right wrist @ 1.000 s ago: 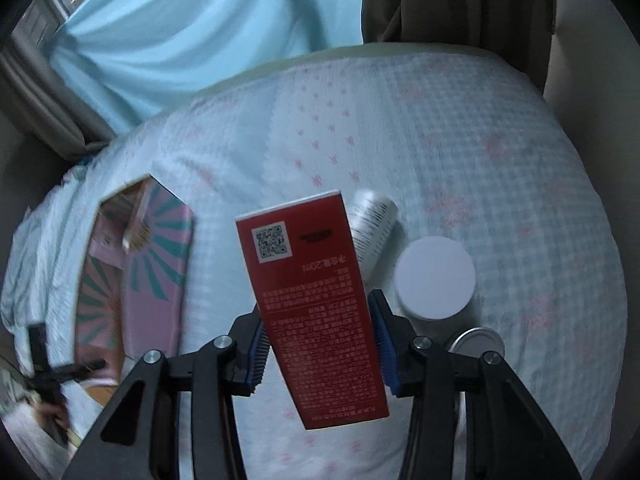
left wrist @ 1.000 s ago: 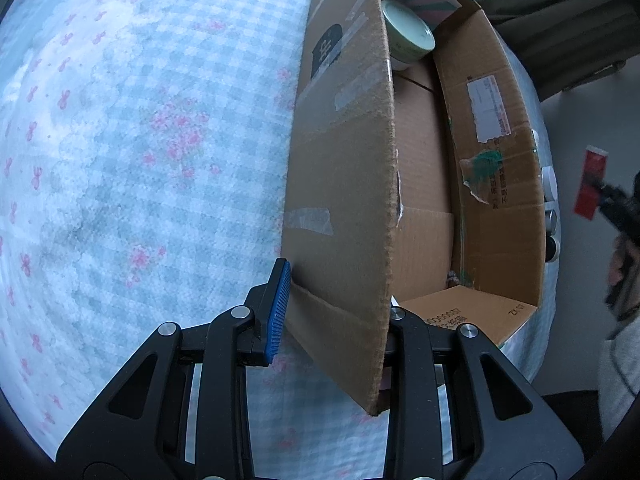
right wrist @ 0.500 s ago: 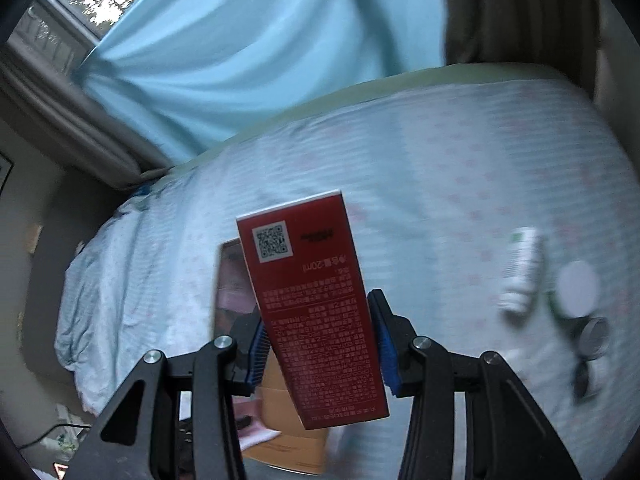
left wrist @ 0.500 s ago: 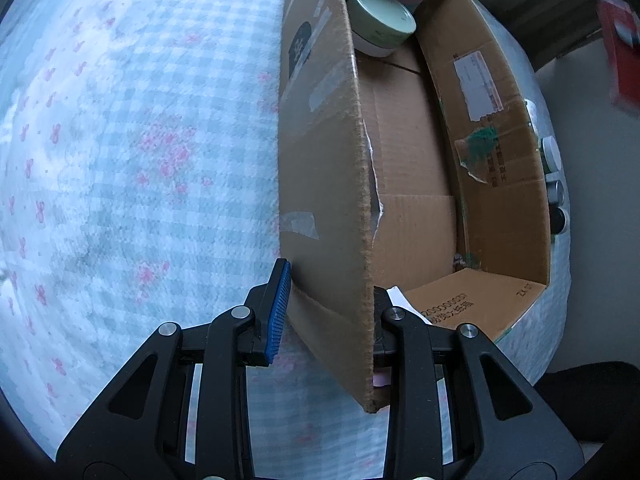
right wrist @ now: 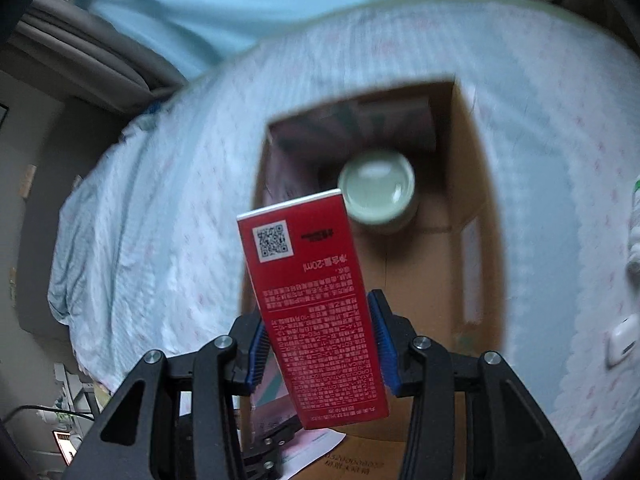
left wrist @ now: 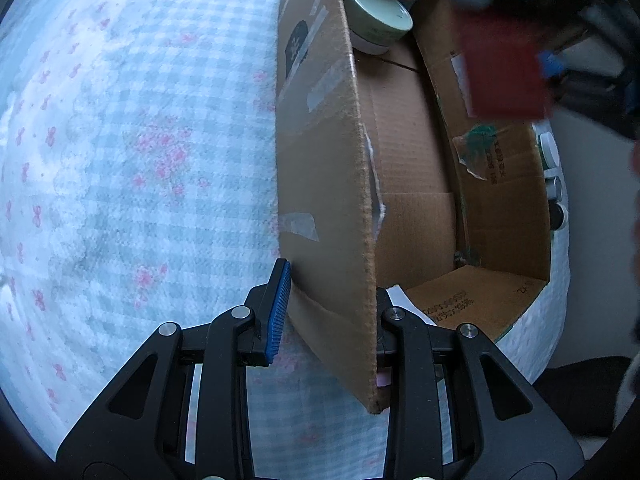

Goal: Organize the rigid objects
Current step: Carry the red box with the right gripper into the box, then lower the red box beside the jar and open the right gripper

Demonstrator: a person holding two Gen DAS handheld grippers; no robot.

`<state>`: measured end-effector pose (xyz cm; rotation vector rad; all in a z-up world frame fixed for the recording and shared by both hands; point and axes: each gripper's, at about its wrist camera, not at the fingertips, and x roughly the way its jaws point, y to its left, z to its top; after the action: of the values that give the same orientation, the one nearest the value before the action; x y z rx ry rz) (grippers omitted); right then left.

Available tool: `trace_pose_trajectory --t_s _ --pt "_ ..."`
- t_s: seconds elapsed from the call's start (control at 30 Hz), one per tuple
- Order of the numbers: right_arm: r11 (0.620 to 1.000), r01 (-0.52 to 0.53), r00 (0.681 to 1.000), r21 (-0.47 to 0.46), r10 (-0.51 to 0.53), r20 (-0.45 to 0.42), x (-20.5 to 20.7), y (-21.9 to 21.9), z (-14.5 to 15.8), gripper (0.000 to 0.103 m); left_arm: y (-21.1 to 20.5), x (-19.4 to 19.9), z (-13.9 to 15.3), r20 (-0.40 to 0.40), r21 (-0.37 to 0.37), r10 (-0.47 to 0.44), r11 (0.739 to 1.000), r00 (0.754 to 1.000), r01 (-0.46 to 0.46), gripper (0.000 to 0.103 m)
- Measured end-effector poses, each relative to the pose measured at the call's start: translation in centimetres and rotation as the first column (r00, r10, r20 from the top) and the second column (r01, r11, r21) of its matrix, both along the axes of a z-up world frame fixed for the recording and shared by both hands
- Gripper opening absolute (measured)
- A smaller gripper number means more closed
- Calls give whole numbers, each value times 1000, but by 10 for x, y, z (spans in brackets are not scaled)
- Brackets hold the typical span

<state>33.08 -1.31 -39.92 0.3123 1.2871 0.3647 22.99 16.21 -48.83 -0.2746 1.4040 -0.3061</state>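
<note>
Between the left gripper's (left wrist: 328, 312) jaws sits the upright flap of the cardboard box (left wrist: 408, 168), and they're clamped right on it: one blue pad presses the outside face, while the other pad is hidden behind the cardboard. Box rests on a bed (left wrist: 140, 140) with a checked, pink-flowered cover. Ahead of those jaws, at the far end of the box, there's a pale green jar (left wrist: 378, 20) standing on the floor of the box, and behind it a striped pink and teal carton that's mostly cut off by the frame edge.

Right gripper (right wrist: 318, 340) has its jaws closed on a red box (right wrist: 312, 304), blue pads on both narrow sides, with the QR-code end sticking out past the fingertips. It's hanging above the open box, short of the jar. In the left view that red box (left wrist: 504, 68) is just a blurry smear above the far wall.

Beyond the box's right wall a few small jars (left wrist: 554, 188) peek out, too hidden to identify. Right wrist view is smeared too, so the stuff along the bed's right edge is hard to make out.
</note>
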Motion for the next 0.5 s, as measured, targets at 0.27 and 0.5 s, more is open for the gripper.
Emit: trace_pose_trajectory --t_s 0.27,0.5 --pt "982 -102 994 -158 95 -51 -2 18 -43 37 -2 3 -2 7 9 -4 1000 1000 4 25" --pt "978 -113 993 -176 106 -46 2 17 -40 37 -1 8 -4 -1 4 -3 1000 1000 3 25"
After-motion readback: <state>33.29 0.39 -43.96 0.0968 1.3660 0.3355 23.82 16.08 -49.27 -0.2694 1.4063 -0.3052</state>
